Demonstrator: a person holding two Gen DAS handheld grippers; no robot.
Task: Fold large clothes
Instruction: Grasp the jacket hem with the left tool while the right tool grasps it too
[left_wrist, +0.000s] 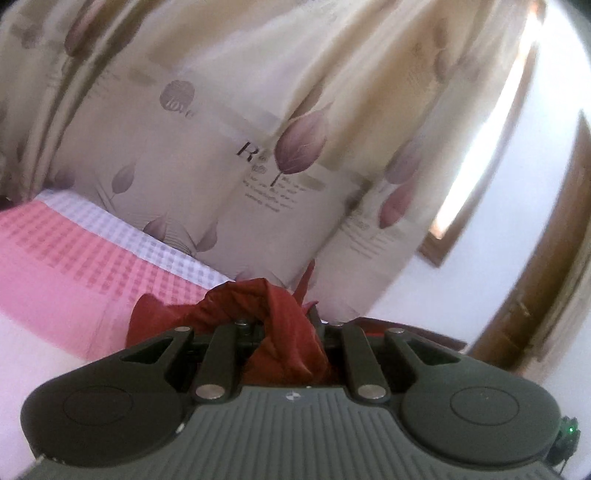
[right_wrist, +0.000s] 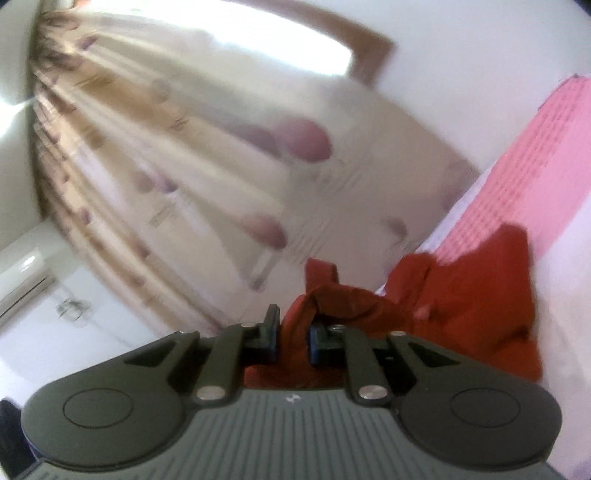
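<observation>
Red cloth (left_wrist: 280, 332) is bunched up between the fingers of both grippers, left gripper (left_wrist: 284, 328) and right gripper (right_wrist: 293, 332), each pinched narrow on a fold. The rest trails over the pink checked bed (right_wrist: 546, 155) near its edge, with flowery curtains (left_wrist: 229, 147) behind.
</observation>
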